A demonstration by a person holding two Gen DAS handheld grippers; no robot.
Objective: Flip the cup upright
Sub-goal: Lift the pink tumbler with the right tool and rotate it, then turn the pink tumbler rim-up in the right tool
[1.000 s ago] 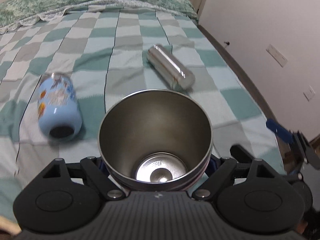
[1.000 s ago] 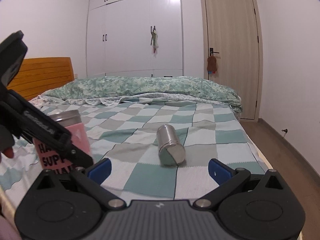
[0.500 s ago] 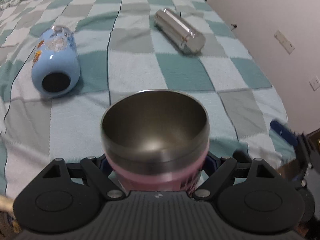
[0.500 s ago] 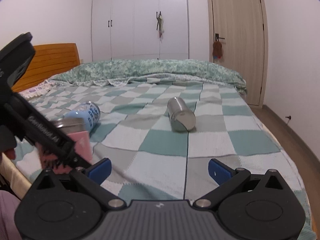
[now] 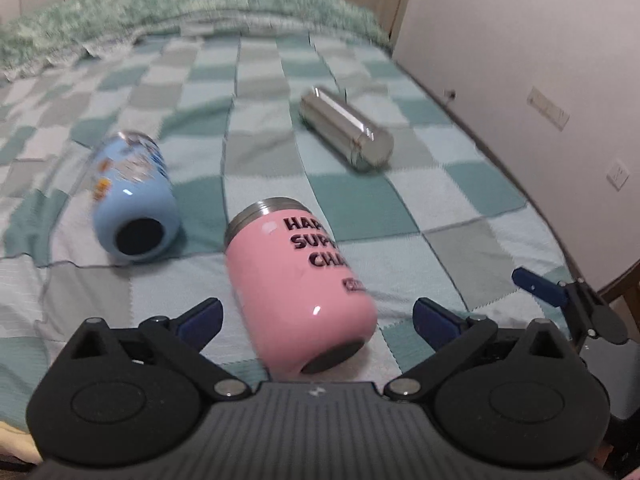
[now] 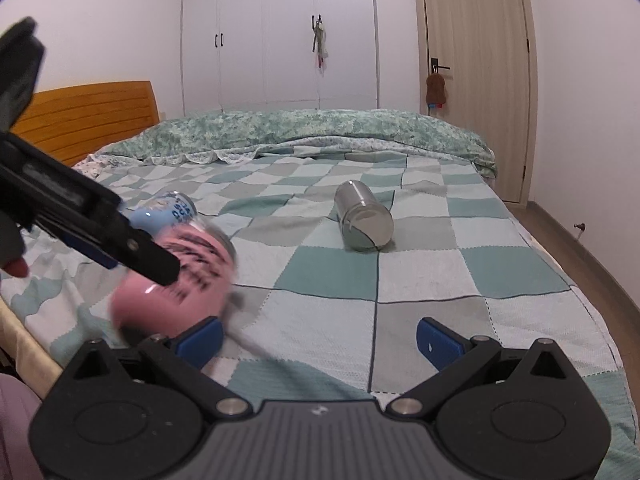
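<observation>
A pink cup (image 5: pixel 298 288) with black lettering lies tilted on the checked bedspread (image 5: pixel 400 216), its dark base toward me and its steel rim pointing away. It looks blurred in the right wrist view (image 6: pixel 176 284). My left gripper (image 5: pixel 316 318) is open, its blue fingertips apart on either side of the cup's base and not touching it. My right gripper (image 6: pixel 318 340) is open and empty over the blanket, to the right of the cup. The left gripper's black body (image 6: pixel 80 216) crosses in front of the cup in the right wrist view.
A light blue patterned cup (image 5: pixel 134 196) lies on its side to the left, its dark base toward me. A steel cup (image 5: pixel 346 134) lies on its side further back right. A wall (image 5: pixel 540 80) runs along the bed's right edge. A wooden headboard (image 6: pixel 92 116) stands at the left.
My left gripper held the pink cup with its mouth toward the camera. It has opened and drawn back, and the cup now lies tipped on the bed. The right gripper stayed open.
</observation>
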